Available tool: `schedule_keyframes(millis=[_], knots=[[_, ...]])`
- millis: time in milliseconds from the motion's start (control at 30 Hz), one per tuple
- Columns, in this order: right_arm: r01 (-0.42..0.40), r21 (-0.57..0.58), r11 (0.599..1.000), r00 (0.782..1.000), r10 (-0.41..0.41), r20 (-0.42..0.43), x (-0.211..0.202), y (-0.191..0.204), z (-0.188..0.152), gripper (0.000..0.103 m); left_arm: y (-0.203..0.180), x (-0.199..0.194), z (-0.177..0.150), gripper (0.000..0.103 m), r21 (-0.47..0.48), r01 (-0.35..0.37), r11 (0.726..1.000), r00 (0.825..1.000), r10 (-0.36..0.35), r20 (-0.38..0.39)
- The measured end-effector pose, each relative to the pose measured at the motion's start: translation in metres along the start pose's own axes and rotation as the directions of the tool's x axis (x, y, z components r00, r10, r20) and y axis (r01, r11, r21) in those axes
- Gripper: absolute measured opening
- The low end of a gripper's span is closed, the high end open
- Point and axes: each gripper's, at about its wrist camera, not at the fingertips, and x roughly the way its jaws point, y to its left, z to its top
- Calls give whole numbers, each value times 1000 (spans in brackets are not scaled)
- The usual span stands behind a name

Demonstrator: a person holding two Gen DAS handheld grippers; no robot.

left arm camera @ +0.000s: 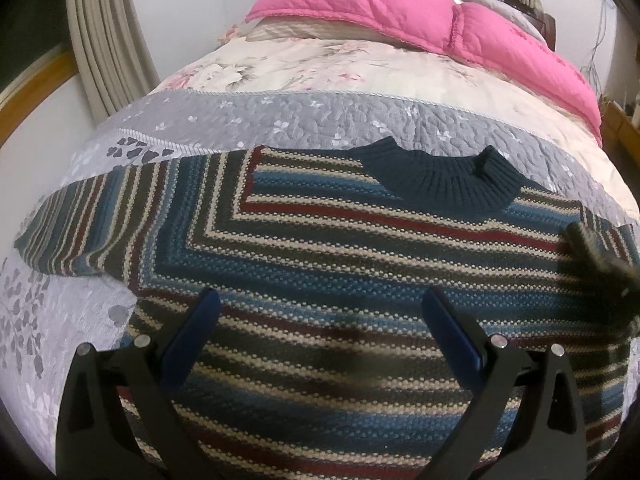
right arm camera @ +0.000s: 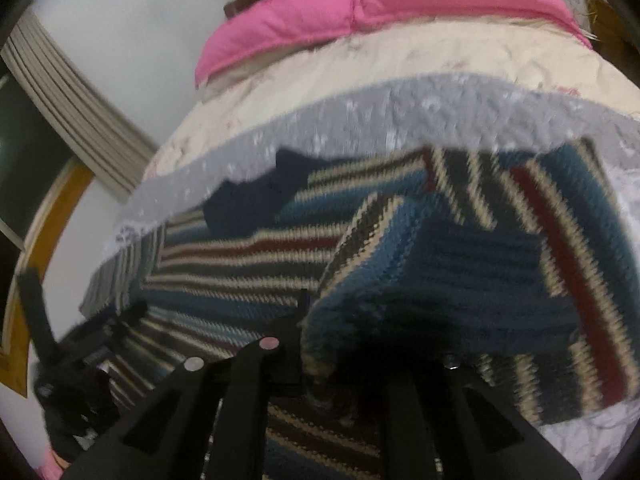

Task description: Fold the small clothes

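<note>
The right gripper (right arm camera: 340, 368) is clamped on the sweater's right sleeve (right arm camera: 460, 280) and holds it up off the bed. The sleeve hangs over the gripper's tips, so the tips themselves are hidden. The left gripper (left arm camera: 320, 320) has its two fingers wide apart and holds nothing. It hovers just above the lower middle of the sweater (left arm camera: 320, 240).

The sweater lies flat on the grey quilt (left arm camera: 280, 120), with its dark collar (left arm camera: 444, 180) pointing away toward the pink pillows (left arm camera: 380, 4). Its long way runs from the grippers up to the collar. The lifted sleeve is on the right side, so the right gripper is the nearer one. To fold it, the sleeve likely has to go left, across the body of the sweater.

The left view shows the other sleeve (left arm camera: 100, 220) stretched out flat to the left. The right view does not show that clearly. The right view shows the lifted sleeve up close, though it is blurry.
</note>
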Motion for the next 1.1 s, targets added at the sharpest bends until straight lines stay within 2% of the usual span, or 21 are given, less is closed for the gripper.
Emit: schedule_keyframes(millis=[100,200,267,433,533,667,767,900,967,1000,1033,1067,1100], knots=[[-6,-26,1000,999,5,-42,7,3,-13,32,-3,-2,1,100,2,19,1000,1000,-19,-1],[-56,-21,998,998,55,-37,-8,2,-24,36,-13,-5,2,100,19,46,999,999,-46,0],[-93,-5,996,996,93,-8,-32,-3,-33,36,-26,-8,4,100,33,81,996,997,-81,-4],[23,20,1000,998,-24,65,-85,-30,-48,37,-77,-19,7,100,100,178,979,984,-178,-11],[79,47,996,994,-82,73,-103,-50,-54,37,-116,-20,7,100,144,236,961,972,-233,-34],[95,76,993,992,-100,71,-111,-69,-62,38,-176,-18,2,100,253,253,934,968,-247,-53],[101,80,992,992,-107,70,-111,-72,-67,41,-209,-9,-2,100,308,237,921,972,-225,-75],[96,73,993,992,-102,78,-115,-74,-70,41,-228,16,-5,100,296,225,928,970,-186,-154],[98,70,993,991,-103,80,-116,-74,-71,41,-229,29,-6,99,248,252,935,956,-201,-212],[96,72,993,992,-102,81,-116,-76,-71,41,-226,33,-7,94,219,274,936,946,-222,-238],[96,76,992,992,-102,80,-116,-76,-72,41,-224,36,-7,84,174,318,932,928,-268,-258],[97,83,992,991,-104,79,-115,-77,-72,41,-223,38,-6,54,146,358,922,911,-311,-270],[98,91,991,991,-105,79,-114,-78,-72,41,-221,39,-5,30,85,447,891,864,-405,-299]])
